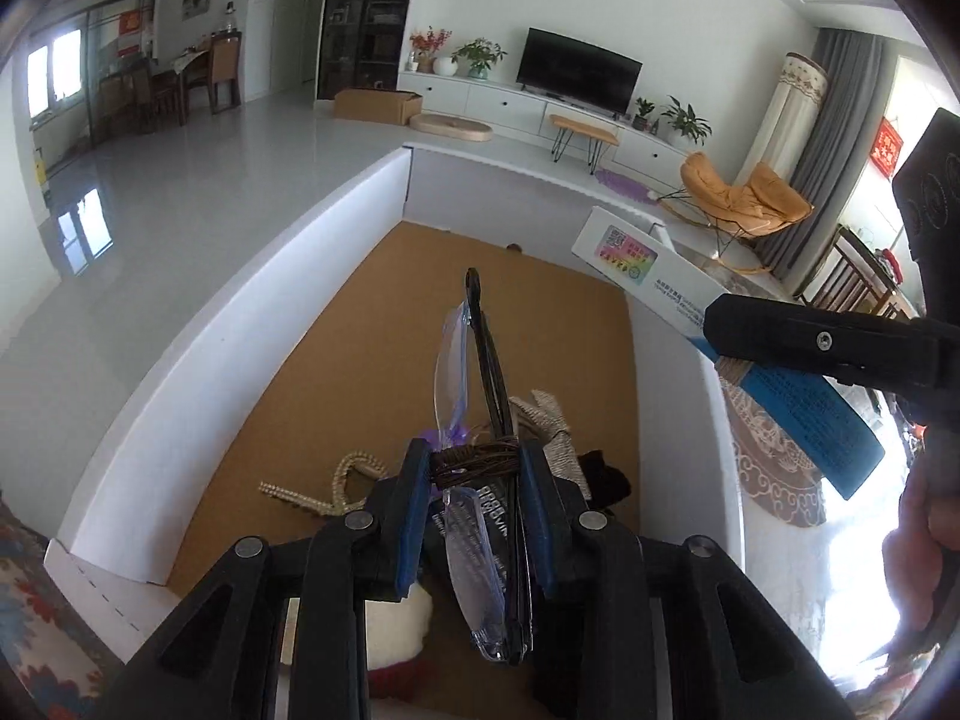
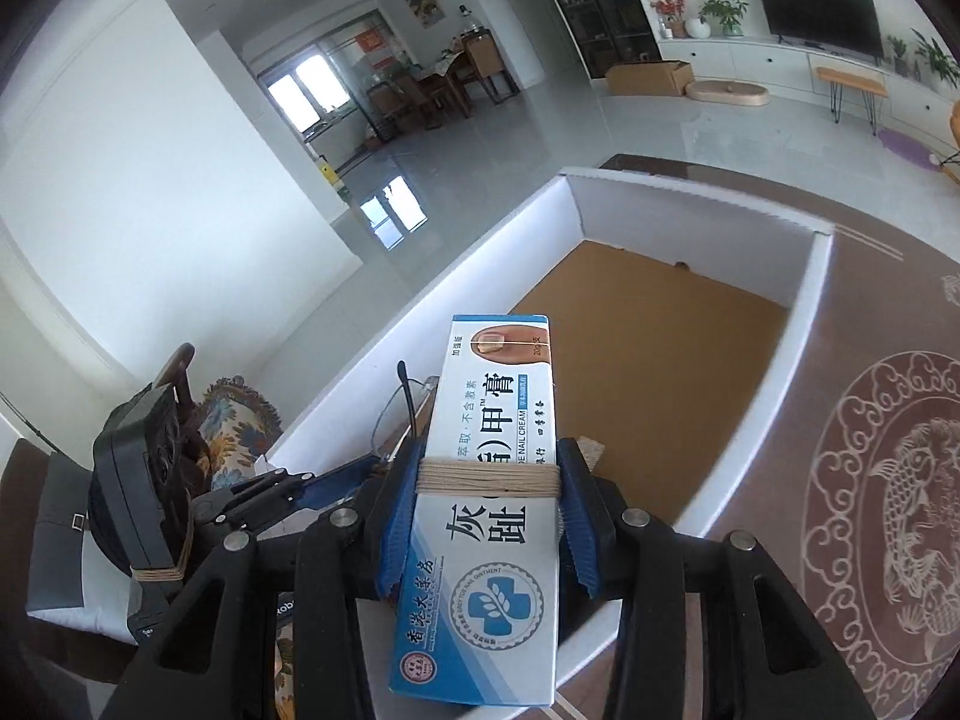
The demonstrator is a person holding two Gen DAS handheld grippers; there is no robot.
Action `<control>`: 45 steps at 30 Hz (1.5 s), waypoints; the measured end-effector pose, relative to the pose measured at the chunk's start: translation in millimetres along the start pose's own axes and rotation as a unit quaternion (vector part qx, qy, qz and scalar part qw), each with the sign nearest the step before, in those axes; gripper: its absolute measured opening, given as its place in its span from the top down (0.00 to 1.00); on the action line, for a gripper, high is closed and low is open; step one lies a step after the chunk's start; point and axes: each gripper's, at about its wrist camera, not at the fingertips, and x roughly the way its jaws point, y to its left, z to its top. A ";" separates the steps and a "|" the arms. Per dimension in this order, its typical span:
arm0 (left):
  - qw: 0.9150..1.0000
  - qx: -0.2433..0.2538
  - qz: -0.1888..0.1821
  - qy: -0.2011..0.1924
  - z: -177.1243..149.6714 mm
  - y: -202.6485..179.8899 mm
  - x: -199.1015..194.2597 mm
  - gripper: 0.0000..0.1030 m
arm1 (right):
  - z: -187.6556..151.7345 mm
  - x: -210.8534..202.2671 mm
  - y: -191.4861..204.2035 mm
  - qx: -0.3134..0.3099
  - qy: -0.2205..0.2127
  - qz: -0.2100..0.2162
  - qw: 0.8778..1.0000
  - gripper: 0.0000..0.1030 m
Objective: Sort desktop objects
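**Both tongs loaded, both hanging over the white box**

Your left gripper [image 1: 474, 468] was clamped on a folded pair of thin dark-framed clear-lens spectacles [image 1: 474, 360], the blue pads [image 1: 410, 516] pinching them near the hinge end. Their long axis ran straight forward along the fingers, one temple tip pointing away towards the far wall of the box. Your right gripper [image 2: 489, 480] was clamped on a long white-and-blue cardboard nail-cream carton [image 2: 492, 480], held across its middle, its long axis also running along the fingers and its far end poking out over the box.

Both things lay directly ahead of and below their tongs' line, above the open white-walled box with the brown cardboard floor [image 1: 240, 324]. The left gripper looked the deeper in of the two: under it sat a beige beaded string [image 1: 342, 480], a pale woven cloth item [image 1: 555, 420] and something dark. The carton hung over the right-hand wall in the left view, closer to the rim than the spectacles.

I judged the carrying nearly done and the release next. The spectacles needed lowering gently, since the lenses could strike what was below. The far half of the floor was bare.
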 end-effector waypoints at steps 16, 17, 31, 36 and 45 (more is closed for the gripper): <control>0.974 -0.069 0.206 -0.064 -10.8 5.3 -18.7 0.00 | -13.3 13.8 -1.0 -0.070 0.055 -0.090 0.992 0.01; 0.970 -0.075 0.221 -0.064 -9.9 3.0 -20.3 0.00 | -12.7 6.9 -3.0 -0.084 0.057 -0.109 0.989 0.01; 0.961 -0.135 0.237 -0.042 -39.3 -8.2 -39.6 0.00 | -26.2 1.8 1.9 -0.140 0.077 -0.159 0.974 0.00; 0.957 -0.139 0.242 -0.077 -39.0 -11.8 -55.7 0.00 | -24.2 1.5 4.4 -0.144 0.074 -0.160 0.974 0.00; 0.957 -0.145 0.238 -0.082 -42.7 -8.6 -56.1 0.00 | -24.8 8.4 2.9 -0.141 0.077 -0.161 0.974 0.00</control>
